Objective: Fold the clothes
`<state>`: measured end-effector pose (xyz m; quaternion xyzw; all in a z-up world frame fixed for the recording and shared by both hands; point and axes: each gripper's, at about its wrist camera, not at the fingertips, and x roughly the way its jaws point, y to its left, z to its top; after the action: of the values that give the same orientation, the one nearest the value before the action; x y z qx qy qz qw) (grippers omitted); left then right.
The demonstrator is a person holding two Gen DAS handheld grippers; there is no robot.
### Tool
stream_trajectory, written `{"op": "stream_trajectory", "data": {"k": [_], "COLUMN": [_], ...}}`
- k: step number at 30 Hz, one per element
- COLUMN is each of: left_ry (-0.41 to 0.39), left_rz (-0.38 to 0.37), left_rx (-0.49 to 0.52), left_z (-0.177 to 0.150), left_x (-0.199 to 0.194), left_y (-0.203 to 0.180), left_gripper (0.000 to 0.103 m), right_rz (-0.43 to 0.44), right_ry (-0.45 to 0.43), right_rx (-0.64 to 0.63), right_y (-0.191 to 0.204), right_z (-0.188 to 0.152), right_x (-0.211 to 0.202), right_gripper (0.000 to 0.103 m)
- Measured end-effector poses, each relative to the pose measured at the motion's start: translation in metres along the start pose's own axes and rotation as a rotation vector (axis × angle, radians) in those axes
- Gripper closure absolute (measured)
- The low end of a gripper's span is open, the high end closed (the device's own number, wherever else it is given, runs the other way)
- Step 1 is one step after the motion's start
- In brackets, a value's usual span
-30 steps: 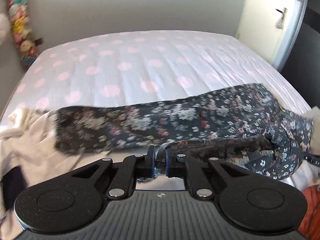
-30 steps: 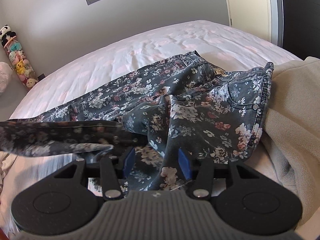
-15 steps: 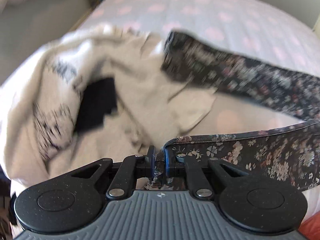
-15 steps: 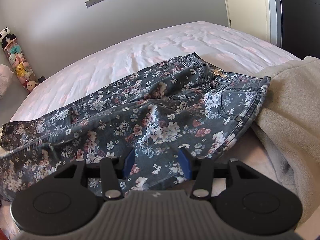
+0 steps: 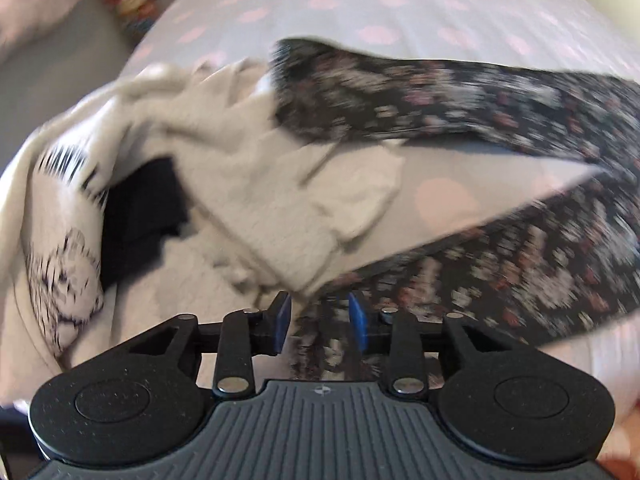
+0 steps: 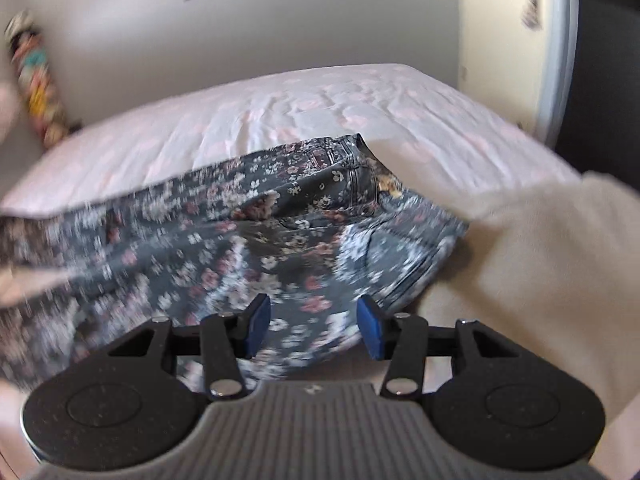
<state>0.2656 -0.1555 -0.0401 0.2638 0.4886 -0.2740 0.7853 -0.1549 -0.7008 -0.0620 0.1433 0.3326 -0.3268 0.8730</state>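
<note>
Dark floral jeans lie across the bed, waistband at the right, legs running left. In the left wrist view the two legs spread apart in a V, the nearer leg end just in front of my left gripper, which is open with the hem between its blue pads, not clamped. My right gripper is open just above the jeans' seat area, holding nothing.
A cream sweater with a black print is heaped at the bed's left, over a black garment. A beige fleece lies at the right. The pink-dotted sheet stretches behind. Plush toys hang on the left wall.
My left gripper has opened and released the jeans leg hem it was clamping. The right gripper stayed open and shifted slightly; both views are blurred by motion.
</note>
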Motion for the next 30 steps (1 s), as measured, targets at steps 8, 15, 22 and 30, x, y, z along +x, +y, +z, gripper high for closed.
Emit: {"op": "stream_trajectory", "data": {"k": [8,15,22,30], "left_ry": [0.053,0.249,0.319,0.229], "left_rz": [-0.117,-0.16,-0.148,-0.186], "left_rx": [0.365,0.599,0.601,0.423], "left_z": [-0.015,-0.037,-0.035,-0.001], "left_x": [-0.002,0.049,0.1,0.106], "left_y": [-0.06,-0.092,-0.093,-0.062], "left_gripper": [0.06,0.059,0.059,0.058], "right_rz": [0.008,0.031,0.0,-0.004], "right_ry": [0.099,0.146,0.168,0.174], "right_rx": [-0.584,-0.85,-1.07,-1.2], "right_y": [0.008,0.022,0.031,0.039], "right_z": [0.004,-0.003,-0.019,-0.027], "right_x": [0.019,0.04,0.057,0.077], "right_gripper": [0.052,0.052,0.051,0.048]}}
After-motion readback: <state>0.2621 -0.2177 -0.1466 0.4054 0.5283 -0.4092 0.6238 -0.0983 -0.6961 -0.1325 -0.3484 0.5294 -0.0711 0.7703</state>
